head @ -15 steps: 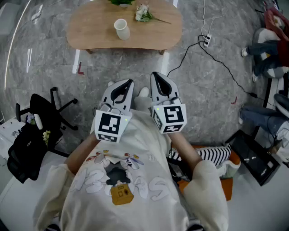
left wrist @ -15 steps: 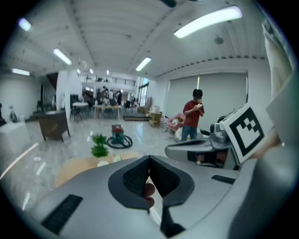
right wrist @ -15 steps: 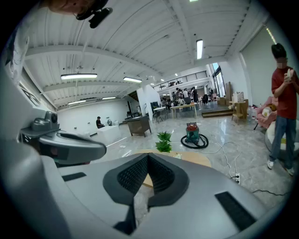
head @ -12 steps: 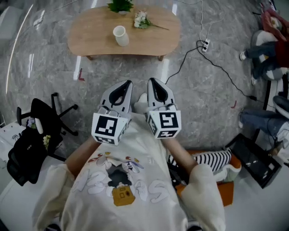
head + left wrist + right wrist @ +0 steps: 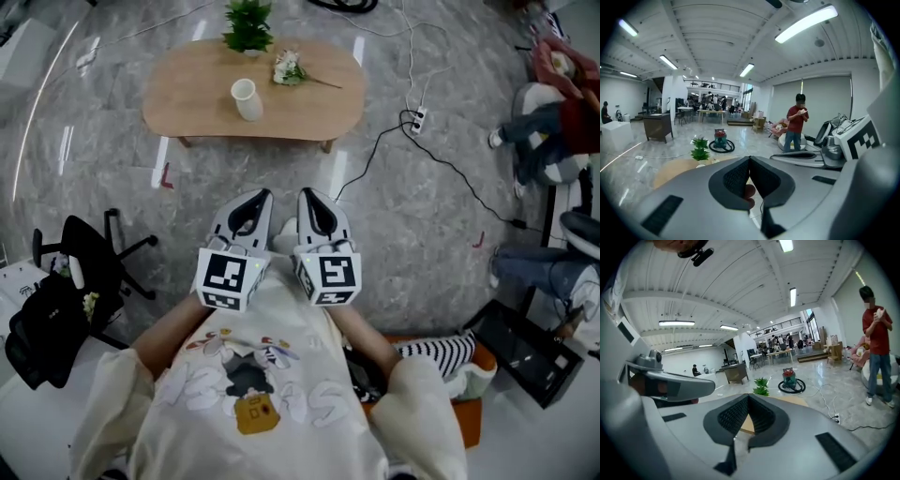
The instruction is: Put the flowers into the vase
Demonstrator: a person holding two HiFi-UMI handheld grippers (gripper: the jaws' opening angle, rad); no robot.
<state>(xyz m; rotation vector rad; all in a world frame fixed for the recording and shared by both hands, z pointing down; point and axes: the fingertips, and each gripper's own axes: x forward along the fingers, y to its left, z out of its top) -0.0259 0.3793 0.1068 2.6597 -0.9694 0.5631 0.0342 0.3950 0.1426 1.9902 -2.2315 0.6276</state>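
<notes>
A low wooden table (image 5: 197,103) stands ahead on the grey floor. On it a white vase (image 5: 246,99) stands upright, and a bunch of white flowers (image 5: 287,67) lies to its right near the far edge. Both grippers are held side by side in front of my chest, well short of the table. My left gripper (image 5: 259,196) is shut with nothing in it. My right gripper (image 5: 308,196) is shut and empty too. In the left gripper view the jaw tips (image 5: 749,158) meet; in the right gripper view the tips (image 5: 748,397) meet as well.
A green potted plant (image 5: 247,26) stands at the table's far edge. A black office chair (image 5: 80,251) is at my left. A cable and power strip (image 5: 415,119) lie on the floor to the right. A red vacuum (image 5: 789,378) and a standing person (image 5: 876,348) are beyond.
The view has shifted so the table sits lower and the plant shows fully. Both grippers have come closer together and stay shut.
</notes>
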